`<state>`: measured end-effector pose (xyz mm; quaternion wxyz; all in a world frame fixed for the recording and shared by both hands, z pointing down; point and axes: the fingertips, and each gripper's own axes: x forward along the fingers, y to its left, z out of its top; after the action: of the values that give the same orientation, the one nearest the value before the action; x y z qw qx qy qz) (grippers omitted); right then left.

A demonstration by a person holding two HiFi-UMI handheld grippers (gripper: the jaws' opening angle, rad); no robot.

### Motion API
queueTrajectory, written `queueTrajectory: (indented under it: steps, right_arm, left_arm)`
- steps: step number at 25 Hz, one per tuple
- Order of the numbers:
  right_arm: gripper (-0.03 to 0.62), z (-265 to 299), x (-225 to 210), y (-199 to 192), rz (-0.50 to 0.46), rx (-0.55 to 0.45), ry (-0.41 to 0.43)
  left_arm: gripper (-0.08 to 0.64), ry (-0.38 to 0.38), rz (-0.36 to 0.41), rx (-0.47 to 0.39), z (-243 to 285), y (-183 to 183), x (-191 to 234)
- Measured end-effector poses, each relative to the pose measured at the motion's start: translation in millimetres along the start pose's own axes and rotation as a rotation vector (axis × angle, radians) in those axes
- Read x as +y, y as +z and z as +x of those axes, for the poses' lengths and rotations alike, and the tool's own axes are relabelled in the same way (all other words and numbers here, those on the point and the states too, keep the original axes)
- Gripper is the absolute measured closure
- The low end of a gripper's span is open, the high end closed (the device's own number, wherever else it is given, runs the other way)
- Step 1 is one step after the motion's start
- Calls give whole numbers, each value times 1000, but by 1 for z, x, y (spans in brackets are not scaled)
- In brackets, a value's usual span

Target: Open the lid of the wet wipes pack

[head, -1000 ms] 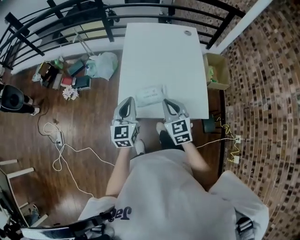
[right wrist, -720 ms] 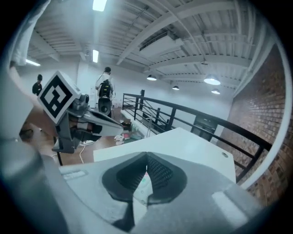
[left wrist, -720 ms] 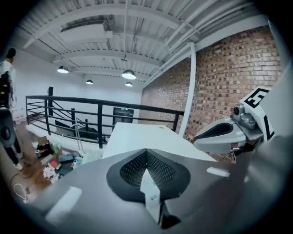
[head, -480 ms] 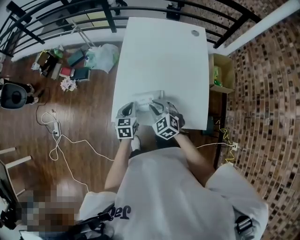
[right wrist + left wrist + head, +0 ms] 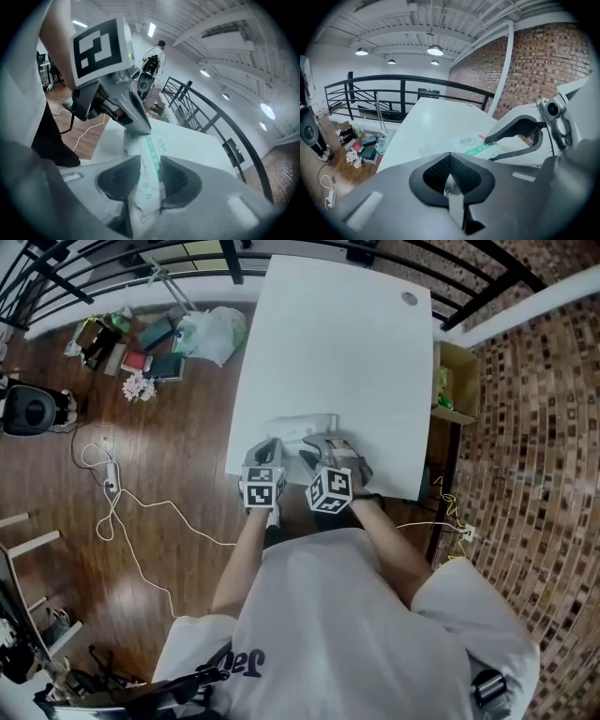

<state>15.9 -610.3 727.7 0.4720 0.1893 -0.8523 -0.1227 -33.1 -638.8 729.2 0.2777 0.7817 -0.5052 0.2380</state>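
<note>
At table's (image 5: 328,352) near edge, wet wipes pack (image 5: 154,144) pinched in right claw (image 5: 151,164), left claw (image 5: 450,163) closed alongside.

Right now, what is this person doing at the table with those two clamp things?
A person stands at the near edge of a white table, holding a gripper in each hand and working on a wet wipes pack that lies there. The right gripper has its jaws closed on one end of the pack. The left gripper, jaws together, has its tip at the other end; whether it pinches the wrapper is unclear. No lid is visibly lifted yet.
</note>
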Motion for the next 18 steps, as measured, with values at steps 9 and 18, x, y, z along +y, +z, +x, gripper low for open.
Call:
queueTrajectory:
  steps: [9, 18]
  right_arm:
    - [573, -11, -11, 18, -38, -18, -78]
    - [583, 5, -97, 33, 150, -14, -66]
  left_arm:
    - [545, -2, 35, 12, 3, 3, 4]
    - [545, -21, 55, 9, 4, 2, 4]
